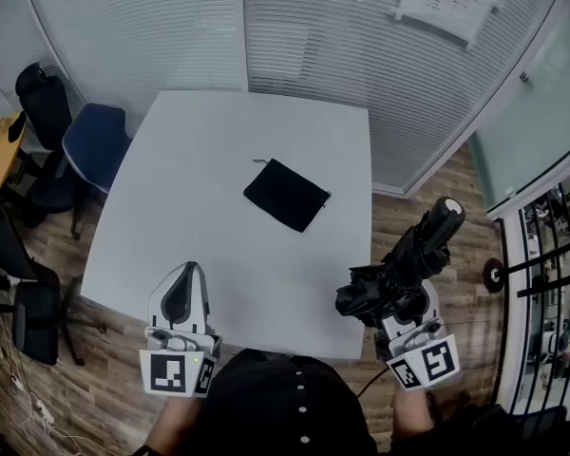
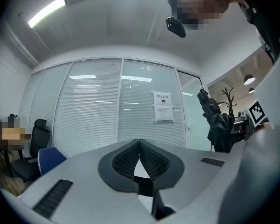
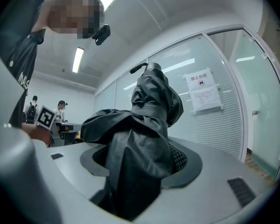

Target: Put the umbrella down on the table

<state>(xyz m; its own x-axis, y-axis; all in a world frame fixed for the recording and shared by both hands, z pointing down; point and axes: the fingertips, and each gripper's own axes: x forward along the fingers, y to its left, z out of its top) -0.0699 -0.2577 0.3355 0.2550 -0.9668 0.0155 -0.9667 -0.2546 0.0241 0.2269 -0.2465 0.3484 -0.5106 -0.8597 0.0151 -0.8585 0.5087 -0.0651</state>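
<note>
A folded black umbrella (image 1: 408, 266) sits in my right gripper (image 1: 399, 302), beyond the white table's (image 1: 209, 207) near right corner, over the wood floor. It points up and away to the right. In the right gripper view the umbrella (image 3: 144, 134) fills the space between the jaws, which are shut on its bunched fabric. My left gripper (image 1: 180, 297) hovers over the table's near edge with its jaws shut and nothing in them; its pads (image 2: 149, 160) meet at the tips. From the left gripper view the umbrella (image 2: 217, 122) stands off to the right.
A flat black pouch (image 1: 287, 194) lies on the table, right of centre. Office chairs (image 1: 85, 150) stand at the table's left side. Glass walls with blinds (image 1: 294, 36) close off the far side. A coat stand (image 2: 229, 99) is at the right.
</note>
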